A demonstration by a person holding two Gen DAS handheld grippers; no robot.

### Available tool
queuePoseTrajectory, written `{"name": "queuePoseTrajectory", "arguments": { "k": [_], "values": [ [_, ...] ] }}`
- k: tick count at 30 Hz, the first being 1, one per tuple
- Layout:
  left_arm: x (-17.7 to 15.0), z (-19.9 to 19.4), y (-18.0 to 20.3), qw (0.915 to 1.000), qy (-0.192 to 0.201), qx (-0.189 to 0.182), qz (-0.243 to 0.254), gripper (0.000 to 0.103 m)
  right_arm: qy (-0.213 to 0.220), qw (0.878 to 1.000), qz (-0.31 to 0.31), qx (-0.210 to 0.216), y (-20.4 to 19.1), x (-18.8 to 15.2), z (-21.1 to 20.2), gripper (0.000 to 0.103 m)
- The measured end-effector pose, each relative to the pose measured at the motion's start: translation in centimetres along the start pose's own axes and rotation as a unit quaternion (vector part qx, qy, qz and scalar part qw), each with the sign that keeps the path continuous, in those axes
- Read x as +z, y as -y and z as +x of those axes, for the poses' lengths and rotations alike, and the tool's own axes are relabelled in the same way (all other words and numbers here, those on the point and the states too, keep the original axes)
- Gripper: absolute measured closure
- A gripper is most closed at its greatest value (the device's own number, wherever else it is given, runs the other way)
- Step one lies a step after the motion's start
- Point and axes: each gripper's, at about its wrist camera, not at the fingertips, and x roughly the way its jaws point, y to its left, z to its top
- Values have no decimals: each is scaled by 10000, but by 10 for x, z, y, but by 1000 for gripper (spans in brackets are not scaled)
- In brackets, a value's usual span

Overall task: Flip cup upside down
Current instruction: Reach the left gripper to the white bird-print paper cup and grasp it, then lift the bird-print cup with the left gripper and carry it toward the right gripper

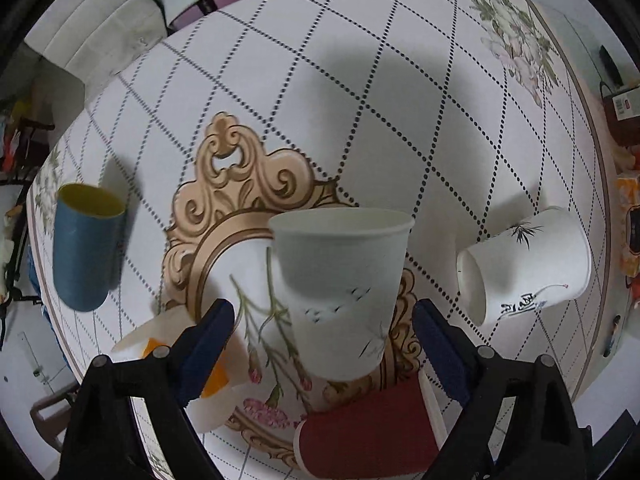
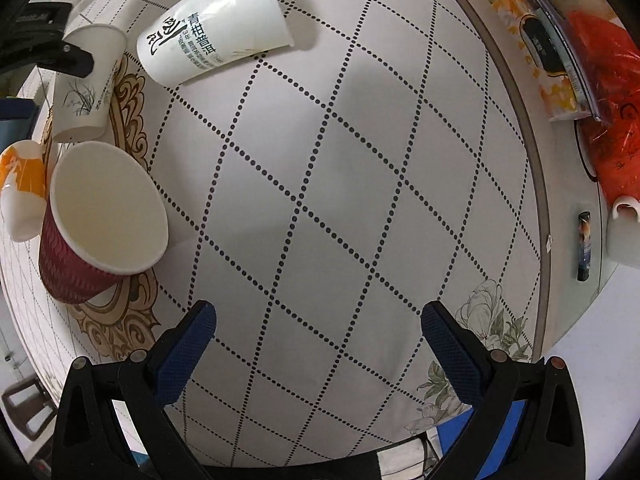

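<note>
A white paper cup [image 1: 344, 292] with faint bird marks stands upright, mouth up, on the patterned tablecloth. My left gripper [image 1: 324, 324] is open, its blue pads on either side of the cup and apart from it. The same cup [image 2: 86, 92] shows at the far left of the right wrist view, with a left finger [image 2: 72, 56] beside its rim. My right gripper [image 2: 318, 332] is open and empty over bare cloth.
A red ribbed cup [image 1: 368, 432] [image 2: 96, 224] stands upright close by. A larger white cup with printed characters [image 1: 528, 268] [image 2: 212, 28] lies on its side. A blue cup [image 1: 86, 248] stands left. An orange-and-white cup [image 1: 192, 372] [image 2: 20, 188] lies nearby. Clutter [image 2: 580, 60] lines the right edge.
</note>
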Motion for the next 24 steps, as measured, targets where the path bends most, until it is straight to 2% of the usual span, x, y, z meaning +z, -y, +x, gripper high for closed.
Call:
{"name": "queuePoseTrajectory", "arguments": {
  "k": [4, 5, 9, 12, 16, 23, 24],
  "values": [
    [7, 7, 8, 9998, 12, 56, 166, 15, -3, 10000, -2, -14, -2, 7, 2, 0],
    [8, 9, 10, 9998, 3, 80, 204, 23, -5, 10000, 1, -26, -4, 9, 2, 0],
    [13, 18, 15, 9994, -33, 143, 315, 27, -6, 10000, 21, -36, -6, 10, 2, 0],
    [16, 25, 16, 9993, -69, 141, 341, 40, -4, 10000, 34, -28, 1, 6, 5, 0],
    [19, 39, 14, 9990, -36, 210, 396, 42, -1, 10000, 50, -43, 8, 11, -1, 0],
    [17, 43, 16, 9991, 90, 190, 366, 44, -72, 9998, 176, 11, 28, 15, 6, 0],
    [9, 40, 18, 9992, 110, 183, 350, 44, -92, 9998, 198, 15, 30, 15, 7, 0]
  ]
}}
